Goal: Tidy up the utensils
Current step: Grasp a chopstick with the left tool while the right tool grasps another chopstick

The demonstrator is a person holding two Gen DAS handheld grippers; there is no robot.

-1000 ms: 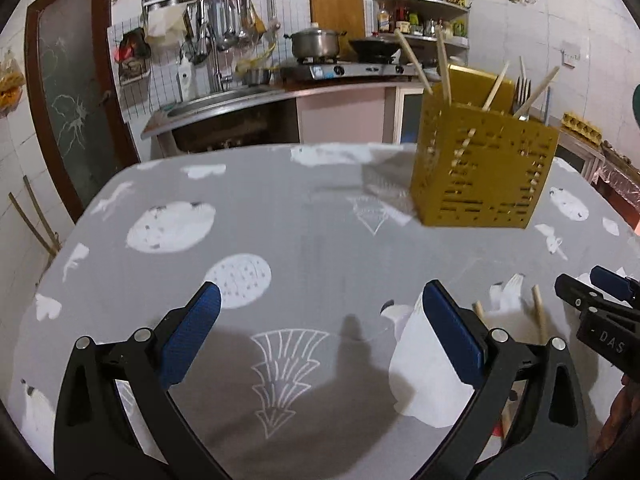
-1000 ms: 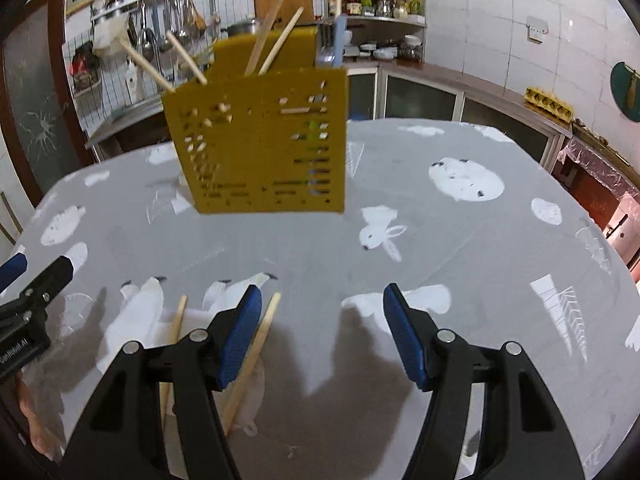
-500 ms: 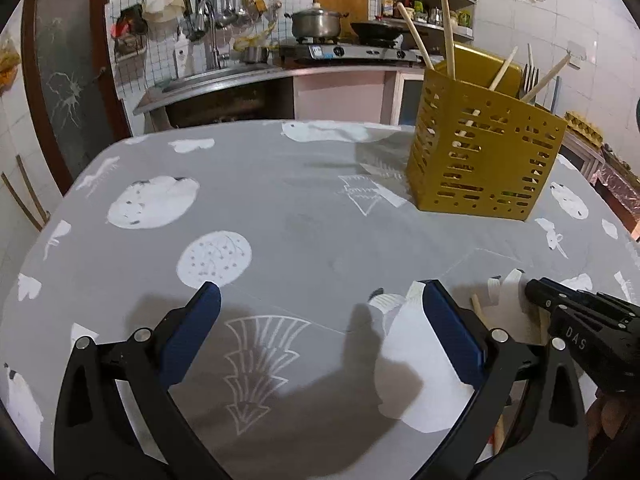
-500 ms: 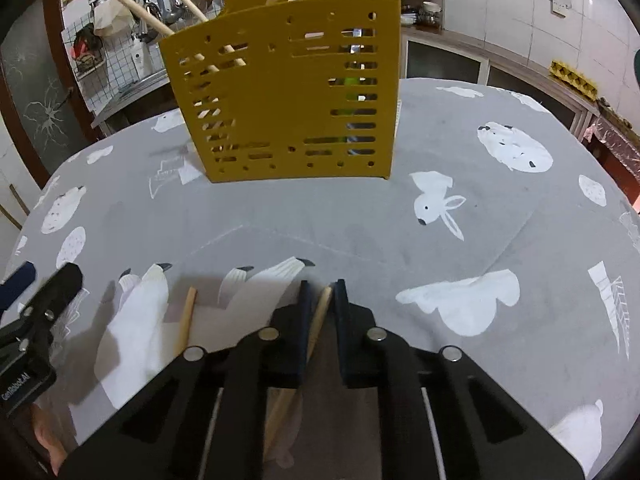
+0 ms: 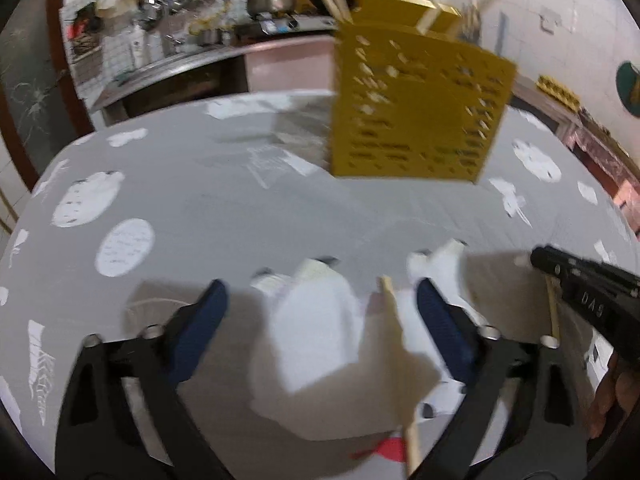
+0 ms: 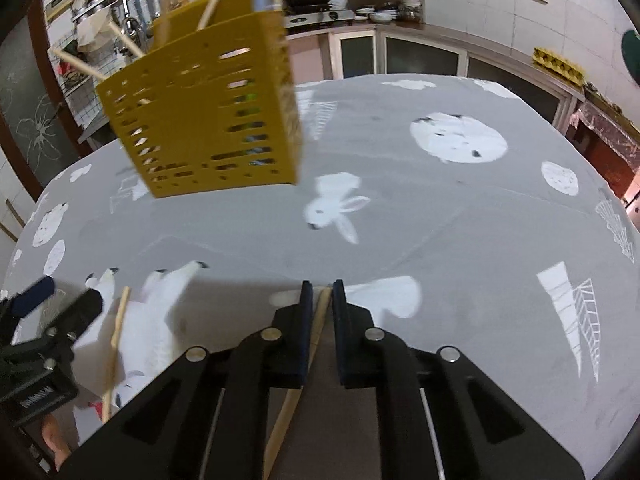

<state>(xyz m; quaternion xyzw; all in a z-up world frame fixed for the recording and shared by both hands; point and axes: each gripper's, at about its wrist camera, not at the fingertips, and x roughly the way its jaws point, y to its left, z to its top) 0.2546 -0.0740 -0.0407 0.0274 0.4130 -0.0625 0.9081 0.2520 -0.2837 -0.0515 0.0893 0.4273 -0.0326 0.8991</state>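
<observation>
A yellow slotted utensil holder (image 5: 420, 104) stands on the grey tablecloth, with several wooden chopsticks and cutlery in it; it also shows in the right wrist view (image 6: 208, 120). My left gripper (image 5: 320, 312) is open, low over a wooden chopstick (image 5: 400, 368) lying on the cloth between its fingers, nearer the right one. My right gripper (image 6: 319, 294) is shut on a second wooden chopstick (image 6: 316, 328), lifted slightly off the cloth. The right gripper shows at the right in the left wrist view (image 5: 584, 284), and the loose chopstick shows in the right wrist view (image 6: 116, 340).
The round table (image 6: 460, 232) carries a grey cloth with white animal prints. A kitchen counter with a stove and pot (image 5: 272, 0), hanging utensils and shelves lies behind. Cabinets (image 6: 420, 56) stand at the back right.
My right gripper closed on a chopstick and has lifted it and turned. My left gripper moved right, over the other chopstick, and stays open.
</observation>
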